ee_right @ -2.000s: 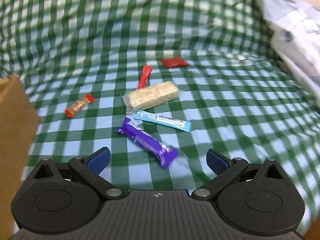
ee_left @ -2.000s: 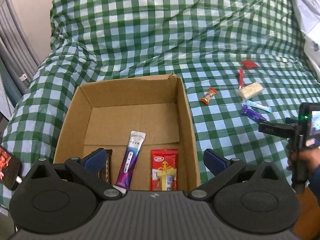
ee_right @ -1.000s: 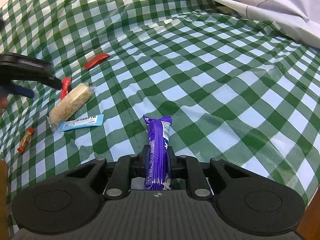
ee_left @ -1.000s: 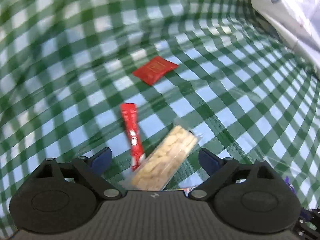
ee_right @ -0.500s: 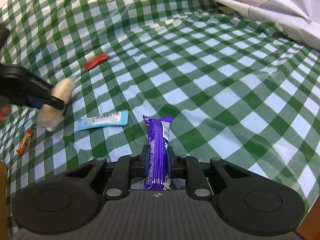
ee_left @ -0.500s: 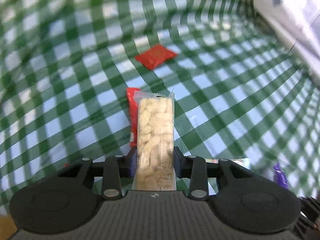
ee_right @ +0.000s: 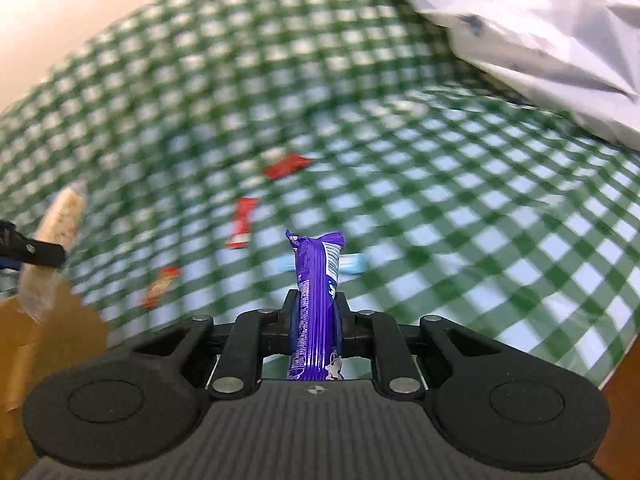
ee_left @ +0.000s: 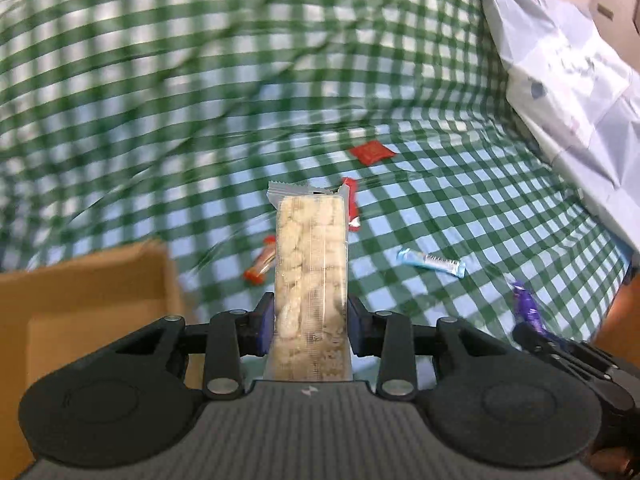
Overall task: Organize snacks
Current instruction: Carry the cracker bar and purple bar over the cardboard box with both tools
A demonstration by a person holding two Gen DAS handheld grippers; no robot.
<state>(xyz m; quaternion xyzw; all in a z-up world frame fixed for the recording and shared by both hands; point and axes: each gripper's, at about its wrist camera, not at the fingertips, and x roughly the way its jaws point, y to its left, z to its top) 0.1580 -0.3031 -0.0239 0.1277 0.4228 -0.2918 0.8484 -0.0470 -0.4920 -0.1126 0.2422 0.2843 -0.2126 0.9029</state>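
Observation:
My left gripper (ee_left: 310,330) is shut on a clear pack of pale puffed-rice bar (ee_left: 310,272), held up above the green checked cloth (ee_left: 460,208). My right gripper (ee_right: 317,318) is shut on a purple snack bar (ee_right: 316,280), also lifted off the cloth. The cardboard box (ee_left: 92,292) lies to the lower left of the left gripper; its corner also shows in the right wrist view (ee_right: 44,344). On the cloth lie a red flat packet (ee_left: 372,153), a red stick (ee_left: 351,204), a small orange candy (ee_left: 262,266) and a light blue stick (ee_left: 430,262).
A pale grey plastic sheet (ee_left: 568,80) covers the far right of the cloth. The table's brown front edge (ee_right: 624,412) shows at lower right. The right gripper with the purple bar appears at the right edge of the left wrist view (ee_left: 560,344).
Both grippers have lifted with their snacks and swung left toward the box, which has come into both views. The views are motion-blurred.

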